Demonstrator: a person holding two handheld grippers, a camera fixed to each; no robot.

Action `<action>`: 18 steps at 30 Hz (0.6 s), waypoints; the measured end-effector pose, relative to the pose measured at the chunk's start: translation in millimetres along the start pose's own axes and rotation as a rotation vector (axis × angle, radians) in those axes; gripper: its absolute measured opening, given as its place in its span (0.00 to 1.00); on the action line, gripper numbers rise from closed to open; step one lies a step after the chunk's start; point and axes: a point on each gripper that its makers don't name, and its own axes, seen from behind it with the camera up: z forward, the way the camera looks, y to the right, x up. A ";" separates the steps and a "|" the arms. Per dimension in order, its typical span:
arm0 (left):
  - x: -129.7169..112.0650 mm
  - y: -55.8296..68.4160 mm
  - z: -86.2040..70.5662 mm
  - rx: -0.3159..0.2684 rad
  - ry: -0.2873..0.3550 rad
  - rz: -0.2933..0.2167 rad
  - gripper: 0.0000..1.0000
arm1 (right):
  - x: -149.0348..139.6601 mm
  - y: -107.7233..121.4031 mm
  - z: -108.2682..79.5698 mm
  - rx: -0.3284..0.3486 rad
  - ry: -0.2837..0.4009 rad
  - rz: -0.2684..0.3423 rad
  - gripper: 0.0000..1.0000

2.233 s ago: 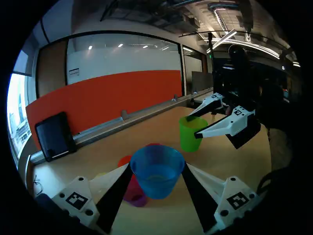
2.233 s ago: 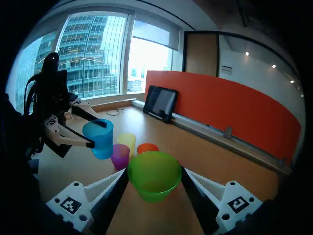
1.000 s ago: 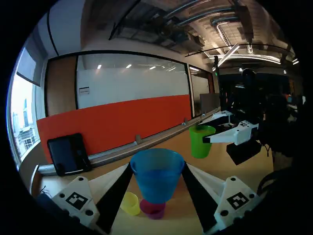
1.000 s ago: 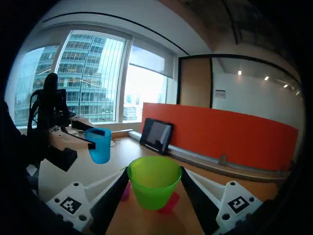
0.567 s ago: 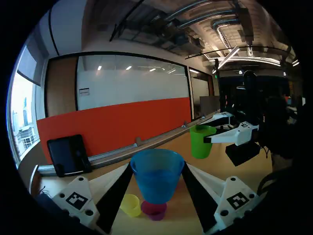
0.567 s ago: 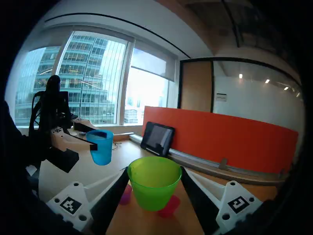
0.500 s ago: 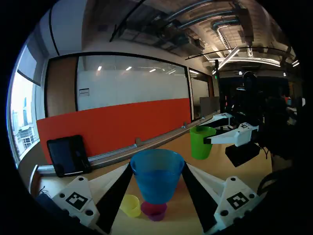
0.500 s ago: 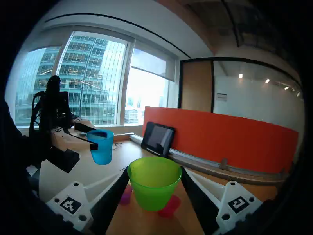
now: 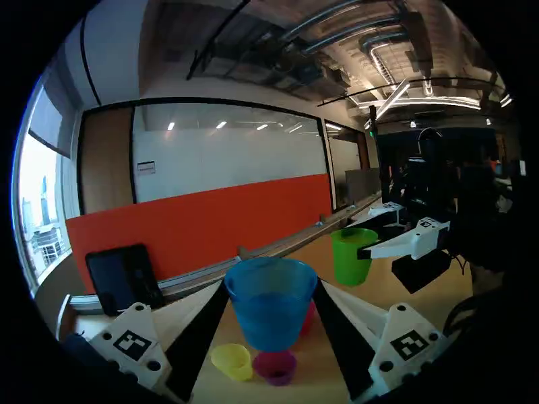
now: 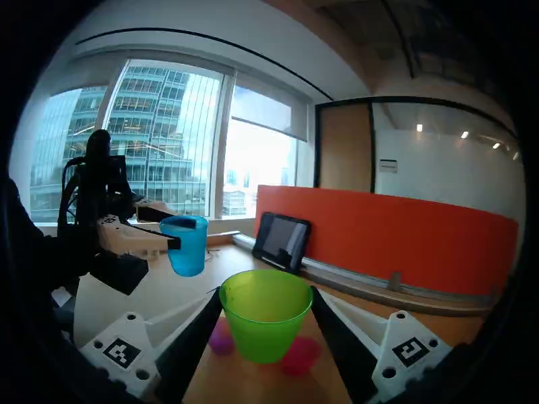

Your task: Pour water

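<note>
The left hand-held gripper (image 9: 271, 291) is closed to cup width. Both fingers press the sides of the blue cup (image 9: 271, 316), holding it upright and clear of the tabletop (image 9: 330, 377). A darker band low in the cup suggests water inside.

The right hand-held gripper (image 10: 266, 299) is clamped the same way on the green cup (image 10: 265, 326), which is upright, raised and apparently empty. In the right gripper view the two cups are well apart.

Probable hazards:
- Early tilt. Tipping the blue cup before its rim is over the green opening would spill water onto the tabletop and onto the yellow cup (image 9: 232, 360) and purple cup (image 9: 275, 367) below.
- Slip. The cup walls are smooth and tapered, so a fast tilt could rotate a cup between the fingers.
- Rim contact. A knock between the cups could jolt water out.
- Splash. The tablet (image 9: 124, 276) leans at the tabletop's far edge.
</note>
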 end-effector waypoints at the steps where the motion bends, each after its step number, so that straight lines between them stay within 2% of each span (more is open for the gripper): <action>1: 2.0 -0.7 0.0 0.001 0.003 0.007 0.87 | 0.2 -1.2 0.4 0.004 0.000 0.000 0.95; 9: 17.3 -7.9 0.0 0.015 0.020 0.078 0.87 | 1.5 -11.6 4.3 0.031 0.000 -0.002 0.96; 18: 33.8 -15.7 1.1 0.048 0.039 0.203 0.87 | 2.4 -27.8 9.2 0.071 0.001 -0.013 0.95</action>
